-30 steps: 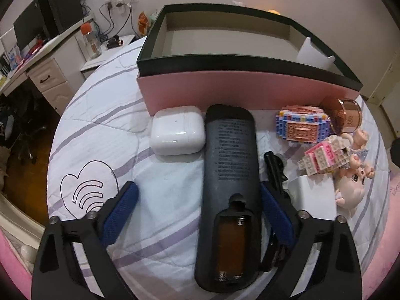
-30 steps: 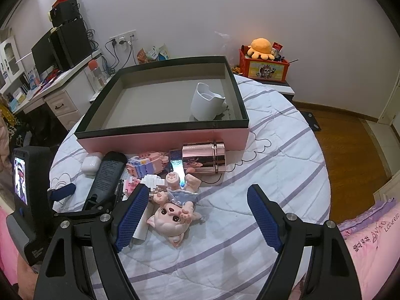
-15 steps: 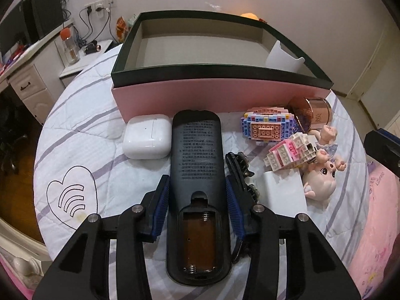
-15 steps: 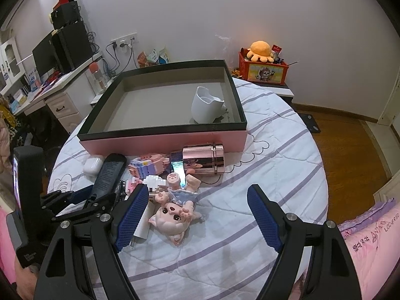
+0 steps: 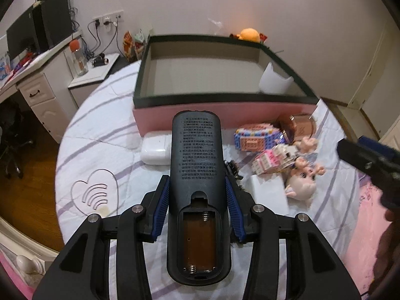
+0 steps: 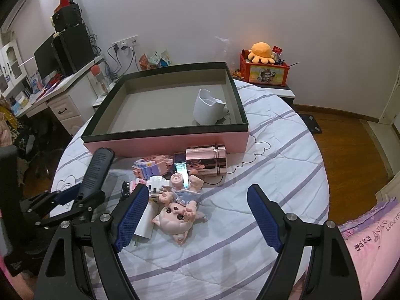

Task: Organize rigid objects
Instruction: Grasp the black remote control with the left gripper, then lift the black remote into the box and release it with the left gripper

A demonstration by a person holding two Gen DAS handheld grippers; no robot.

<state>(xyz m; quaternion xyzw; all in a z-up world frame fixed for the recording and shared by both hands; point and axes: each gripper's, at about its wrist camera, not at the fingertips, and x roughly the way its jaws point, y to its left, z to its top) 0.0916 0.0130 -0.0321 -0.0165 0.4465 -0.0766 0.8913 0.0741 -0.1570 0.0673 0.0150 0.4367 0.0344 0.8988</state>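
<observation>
Ahead of both grippers, the pink box [image 6: 175,141] is sitting on the bed with a white cup [image 6: 208,108] inside. The left gripper [image 5: 197,200] is clamping the black remote [image 5: 196,165], back side up, its nose pointing toward the box. The right gripper [image 6: 197,217] is hanging wide open, empty, just above the pig doll [image 6: 177,215].

My left gripper [image 5: 197,206] now clamped on black remote [image 5: 196,155], remote raised off bedspread, lower centre of frame

A striped white quilt [image 6: 275,175] carries a pink box [image 6: 175,142], earbud case [image 5: 155,150], brick models [image 5: 252,140], doll [image 6: 177,215] and canister [image 6: 207,160].
</observation>
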